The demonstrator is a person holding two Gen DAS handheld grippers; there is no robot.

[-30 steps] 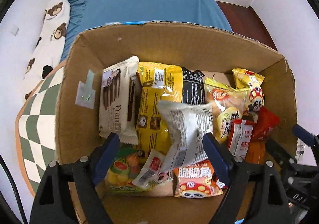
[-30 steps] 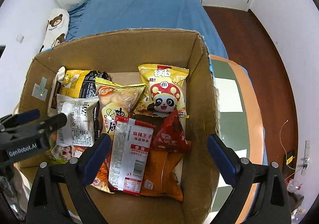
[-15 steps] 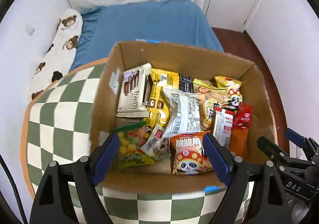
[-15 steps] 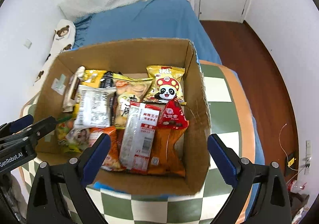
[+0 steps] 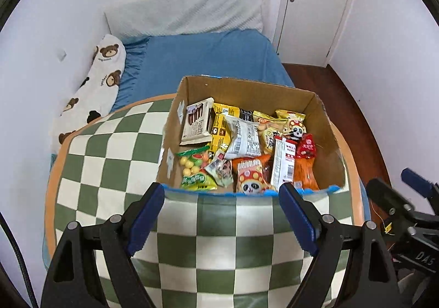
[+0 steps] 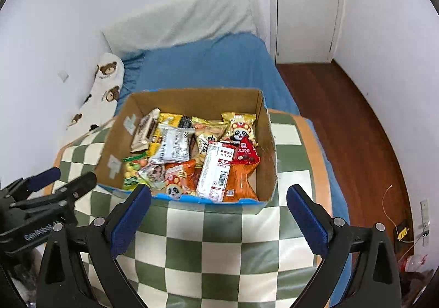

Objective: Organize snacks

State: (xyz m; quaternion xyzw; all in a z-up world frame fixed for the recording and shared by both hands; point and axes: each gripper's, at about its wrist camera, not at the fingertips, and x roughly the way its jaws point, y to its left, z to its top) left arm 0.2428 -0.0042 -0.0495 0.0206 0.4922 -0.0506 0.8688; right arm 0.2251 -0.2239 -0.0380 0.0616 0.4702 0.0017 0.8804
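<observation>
Both grippers hang above the green and cream checkered cloth [image 5: 115, 160], pointing steeply down toward the cardboard box [image 5: 247, 88] of snacks, side by side. The left gripper [image 5: 223, 214] has its blue pads wide apart with nothing between them, and the right gripper [image 6: 219, 212] is the same, empty and spread. One second before, both were low over the box, with their tips at the packets; now they have pulled up and back, so the whole box is visible, and the near blue-edged wall stands beyond the fingertips. The snacks [image 5: 247, 149] lie packed inside the box, which sits on the cloth near the blue bed [image 5: 208, 61]. The left view shows more of the bear-print pillow [image 5: 101, 83] and the cloth on the left; the right view shows the brown wooden floor [image 6: 343, 129] and some cables by the wall.
</observation>
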